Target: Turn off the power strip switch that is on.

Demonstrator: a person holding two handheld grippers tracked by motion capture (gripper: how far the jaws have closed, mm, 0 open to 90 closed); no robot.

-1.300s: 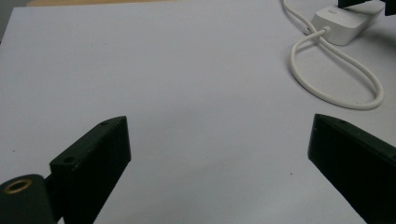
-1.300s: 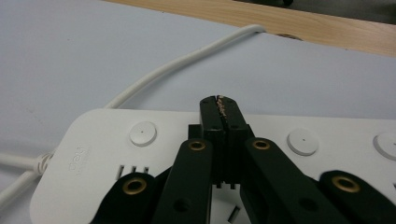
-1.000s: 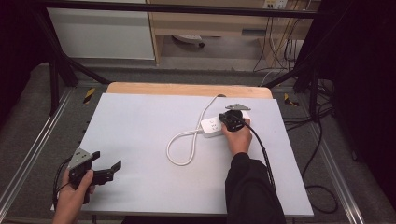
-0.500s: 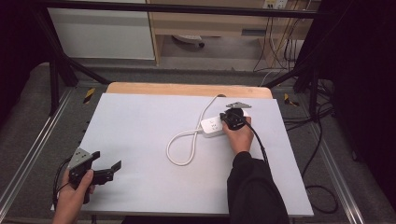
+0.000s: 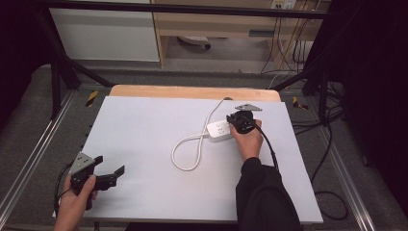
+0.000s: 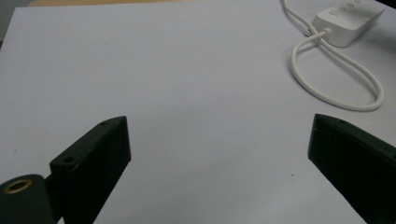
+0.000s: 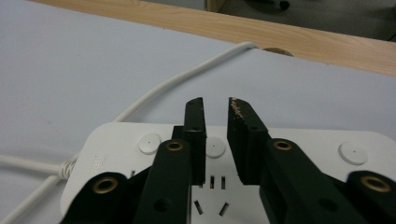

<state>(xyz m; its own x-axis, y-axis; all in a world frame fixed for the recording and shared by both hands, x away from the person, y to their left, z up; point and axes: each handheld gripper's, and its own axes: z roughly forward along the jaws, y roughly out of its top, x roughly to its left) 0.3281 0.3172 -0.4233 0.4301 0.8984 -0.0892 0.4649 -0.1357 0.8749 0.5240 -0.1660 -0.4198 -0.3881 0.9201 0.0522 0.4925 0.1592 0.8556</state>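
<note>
From above, my right claw [image 5: 239, 121] sits at the white power strip [image 5: 220, 130] right of the desk's [image 5: 144, 130] middle, its cord [image 5: 188, 150] looped toward me; my left claw [image 5: 98, 174] waits wide apart at the near left corner. Along my left claw, the strip [image 6: 348, 21] lies well off. Along my right claw [image 7: 215, 106], the jaws, together a second ago, have just parted slightly over the sockets with nothing between them, so the button press looks done.

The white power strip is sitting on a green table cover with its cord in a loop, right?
Not quite: the table cover is pale grey-white, not green, as the high view shows. The white power strip does sit on it, cord looped.
</note>
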